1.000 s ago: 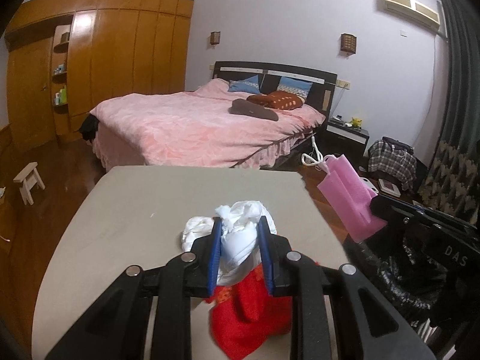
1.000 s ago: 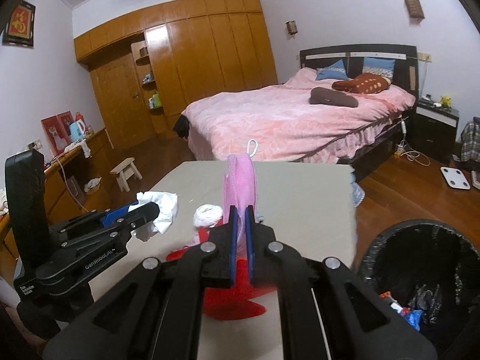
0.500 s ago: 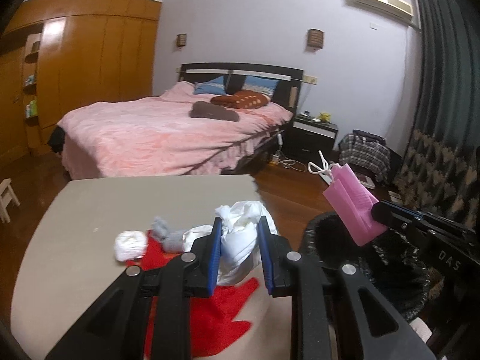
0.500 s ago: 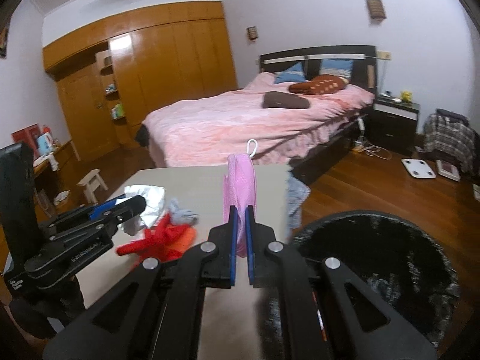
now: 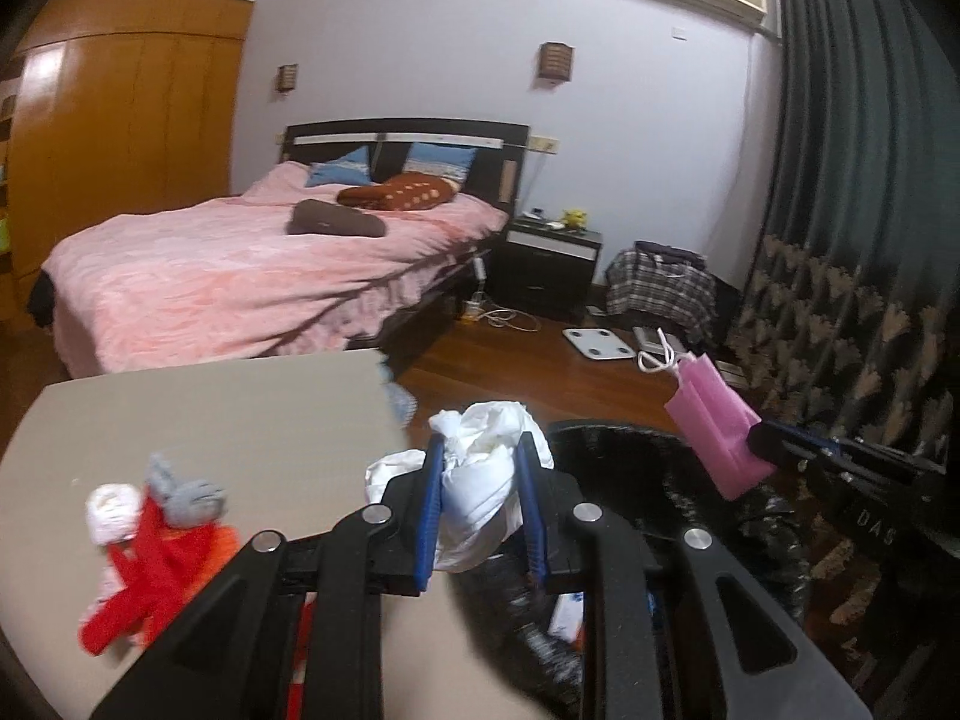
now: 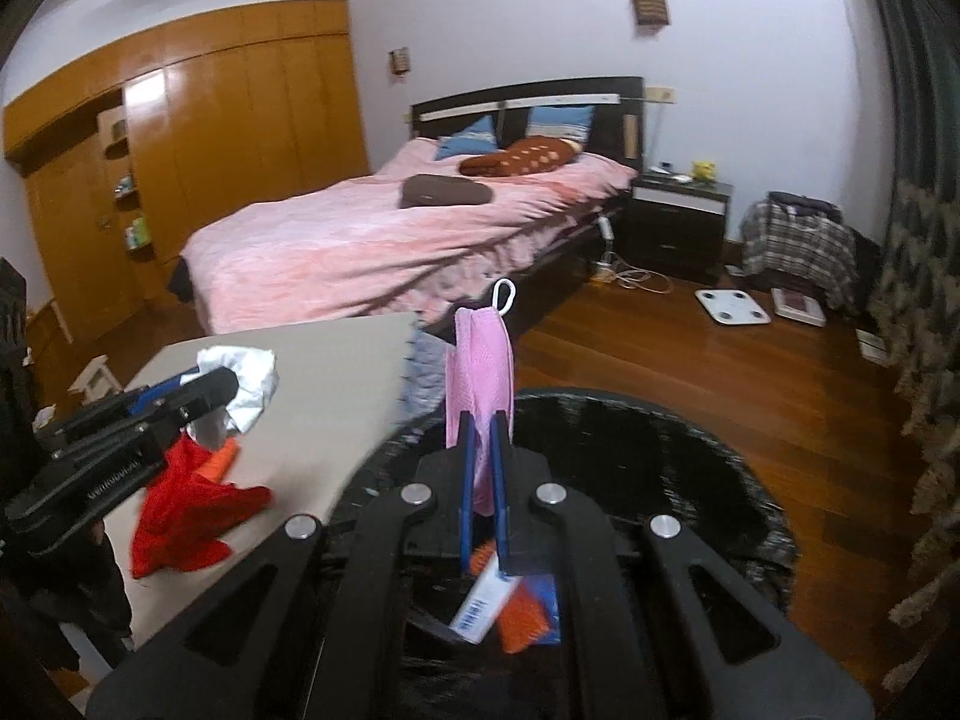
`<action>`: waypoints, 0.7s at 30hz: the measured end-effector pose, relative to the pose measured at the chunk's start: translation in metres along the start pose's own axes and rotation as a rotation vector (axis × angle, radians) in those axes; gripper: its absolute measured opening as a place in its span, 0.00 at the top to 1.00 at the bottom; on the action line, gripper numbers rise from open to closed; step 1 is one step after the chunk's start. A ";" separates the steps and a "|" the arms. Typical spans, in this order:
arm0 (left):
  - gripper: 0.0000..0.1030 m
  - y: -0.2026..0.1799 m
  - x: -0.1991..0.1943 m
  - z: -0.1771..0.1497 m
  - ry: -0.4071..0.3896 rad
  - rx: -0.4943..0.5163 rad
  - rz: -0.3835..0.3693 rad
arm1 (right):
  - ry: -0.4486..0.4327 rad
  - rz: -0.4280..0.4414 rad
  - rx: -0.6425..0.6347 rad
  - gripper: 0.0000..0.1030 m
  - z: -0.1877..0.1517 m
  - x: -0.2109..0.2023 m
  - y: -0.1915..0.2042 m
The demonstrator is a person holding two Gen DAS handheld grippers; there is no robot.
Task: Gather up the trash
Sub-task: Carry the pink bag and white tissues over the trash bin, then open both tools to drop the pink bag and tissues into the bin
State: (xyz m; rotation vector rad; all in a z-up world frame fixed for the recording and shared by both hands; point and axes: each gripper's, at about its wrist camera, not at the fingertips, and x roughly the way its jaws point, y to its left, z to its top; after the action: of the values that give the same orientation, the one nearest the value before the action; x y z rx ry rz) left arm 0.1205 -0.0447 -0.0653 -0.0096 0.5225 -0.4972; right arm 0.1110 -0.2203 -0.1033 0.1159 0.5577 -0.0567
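My left hand-held gripper is clamped on a crumpled white plastic bag, held at the tabletop edge beside the black-lined trash bin. My right hand-held gripper pinches a pink mesh pouch with a white loop, upright over the bin's mouth. A red cloth and grey and white scraps lie on the tabletop.

A flat tan surface holds a red cloth, a small white ball and a grey lump. A black bin stands on the wood floor beside it.
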 end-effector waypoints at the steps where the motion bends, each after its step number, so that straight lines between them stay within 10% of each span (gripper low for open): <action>1: 0.77 -0.004 0.004 0.001 0.002 0.002 -0.011 | 0.003 -0.013 0.006 0.95 -0.002 0.000 -0.007; 17: 0.76 -0.074 0.066 -0.008 0.074 0.053 -0.167 | 0.054 -0.116 0.084 0.95 -0.027 0.003 -0.062; 21: 0.54 -0.078 0.072 -0.011 0.090 0.052 -0.183 | 0.070 -0.138 0.094 0.85 -0.032 0.004 -0.070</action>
State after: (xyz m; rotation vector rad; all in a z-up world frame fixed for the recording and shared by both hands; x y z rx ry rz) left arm 0.1341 -0.1451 -0.0987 0.0148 0.6002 -0.6920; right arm 0.0919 -0.2862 -0.1395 0.1710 0.6325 -0.2137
